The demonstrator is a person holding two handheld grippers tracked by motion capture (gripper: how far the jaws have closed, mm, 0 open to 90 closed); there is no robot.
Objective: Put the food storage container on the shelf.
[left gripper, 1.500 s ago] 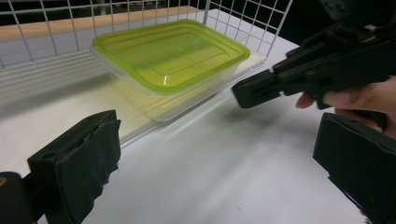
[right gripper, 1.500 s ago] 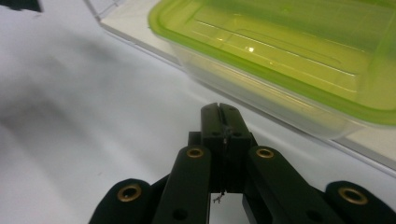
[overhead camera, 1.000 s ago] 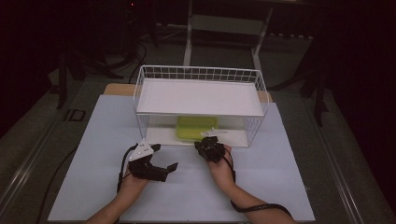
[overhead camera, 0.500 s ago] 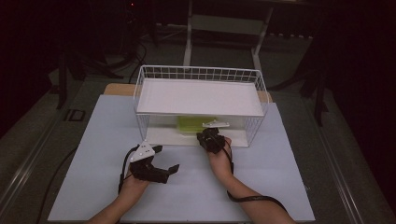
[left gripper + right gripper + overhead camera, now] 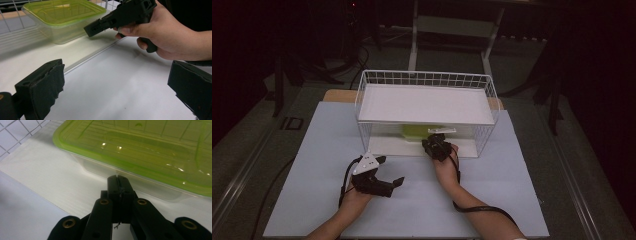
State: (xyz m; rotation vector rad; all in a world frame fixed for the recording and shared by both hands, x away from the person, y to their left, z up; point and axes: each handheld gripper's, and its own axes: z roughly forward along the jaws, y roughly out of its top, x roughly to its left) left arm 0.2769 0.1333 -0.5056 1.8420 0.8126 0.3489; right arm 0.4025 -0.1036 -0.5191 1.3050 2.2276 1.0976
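Green-lidded clear box [image 5: 140, 152], contents unreadable, sits on wire rack's [image 5: 484, 87] lower shelf; right gripper [image 5: 118, 180], jaws pressed together on nothing, points at its wall; left gripper [image 5: 384, 172] jaws wide over table [image 5: 312, 150].

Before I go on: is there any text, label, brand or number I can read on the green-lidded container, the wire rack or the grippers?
None can be read.
Green-lidded container: only moulded ridges in the lid, no lettering.
White wire rack and its shelf: blank.
Left gripper and right gripper: plain black, no markings visible.
Small dark item on the floor left of the table: too small and dim to tell whether it carries text.
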